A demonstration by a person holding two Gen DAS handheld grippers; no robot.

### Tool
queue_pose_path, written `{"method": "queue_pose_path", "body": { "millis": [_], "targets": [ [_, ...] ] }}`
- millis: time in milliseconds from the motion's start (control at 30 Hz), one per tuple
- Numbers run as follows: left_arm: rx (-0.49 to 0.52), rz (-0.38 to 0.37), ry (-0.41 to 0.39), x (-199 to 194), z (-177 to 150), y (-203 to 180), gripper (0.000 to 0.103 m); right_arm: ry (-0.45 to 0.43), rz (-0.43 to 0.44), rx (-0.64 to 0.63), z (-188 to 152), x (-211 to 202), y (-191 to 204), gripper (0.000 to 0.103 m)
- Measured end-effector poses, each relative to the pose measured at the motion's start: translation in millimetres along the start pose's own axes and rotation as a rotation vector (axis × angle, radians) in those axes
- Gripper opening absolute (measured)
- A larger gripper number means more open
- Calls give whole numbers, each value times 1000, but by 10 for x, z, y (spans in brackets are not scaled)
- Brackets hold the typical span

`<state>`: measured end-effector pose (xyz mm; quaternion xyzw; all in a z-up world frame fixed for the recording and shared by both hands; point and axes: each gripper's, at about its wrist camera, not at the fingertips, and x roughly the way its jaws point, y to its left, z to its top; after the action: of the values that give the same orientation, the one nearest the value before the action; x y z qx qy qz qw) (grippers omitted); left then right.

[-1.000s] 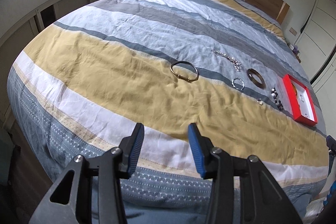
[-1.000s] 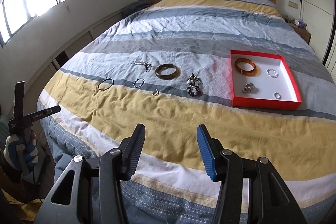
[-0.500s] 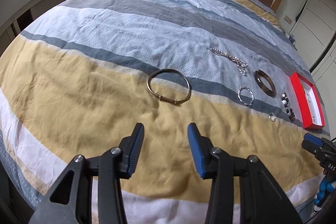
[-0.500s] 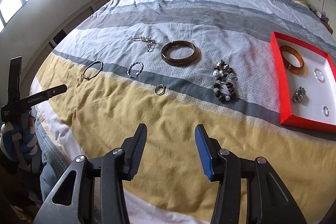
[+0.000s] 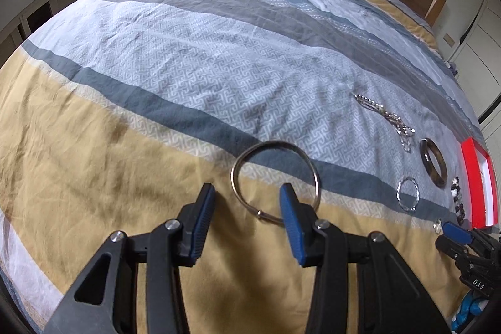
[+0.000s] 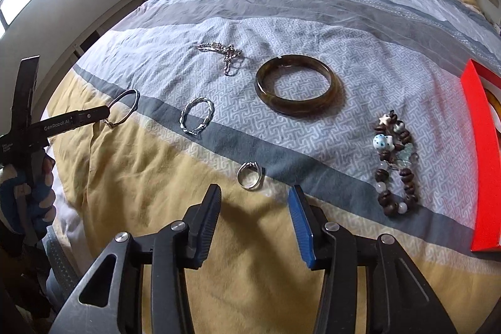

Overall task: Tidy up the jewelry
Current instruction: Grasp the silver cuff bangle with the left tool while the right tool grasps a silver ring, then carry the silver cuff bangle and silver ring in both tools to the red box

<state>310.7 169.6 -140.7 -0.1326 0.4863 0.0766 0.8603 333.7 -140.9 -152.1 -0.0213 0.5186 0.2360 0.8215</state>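
Left wrist view: left gripper (image 5: 247,208), jaws wide apart and holding nothing, straddles near rim of thin metal bangle (image 5: 275,177) lying flat on bed (image 5: 156,83), clasp toward camera, likely lined up for a pinch; red box (image 5: 477,187) far right.
Right wrist view: right gripper (image 6: 255,216), jaws spread and empty, just short of silver ring (image 6: 249,175), flat, setting pointing away; brown bangle (image 6: 296,85), beaded bracelet (image 6: 396,161) laid apart, probably for single picking.

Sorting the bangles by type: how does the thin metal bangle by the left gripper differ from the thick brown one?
The thin metal bangle is a slim wire hoop with a small clasp; the brown bangle is a broad, glossy, closed band. The metal one straddles the yellow and dark grey stripes just ahead of the open left gripper; the brown one is on the pale patterned stripe. Both lie flat on the bedspread.
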Motion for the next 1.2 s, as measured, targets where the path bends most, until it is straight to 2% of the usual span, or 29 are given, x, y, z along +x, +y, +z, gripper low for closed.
{"method": "queue_pose_path", "body": {
  "millis": [167, 433, 533, 867, 1200],
  "targets": [
    [10, 28, 26, 226, 35, -52, 38, -7, -4, -3, 66, 118, 11, 42],
    [25, 54, 1, 236, 29, -98, 9, -15, -21, -10, 69, 175, -16, 26],
    [33, 70, -1, 191, -6, -128, 5, -13, -28, -10, 57, 171, -38, 21],
    [51, 84, -19, -115, -151, -303, 4, -2, -45, -38, -64, 4, 108, 20],
    [114, 62, -79, -670, -319, -549, 3, -48, -49, -55, -280, -516, 330, 20]
  ]
}}
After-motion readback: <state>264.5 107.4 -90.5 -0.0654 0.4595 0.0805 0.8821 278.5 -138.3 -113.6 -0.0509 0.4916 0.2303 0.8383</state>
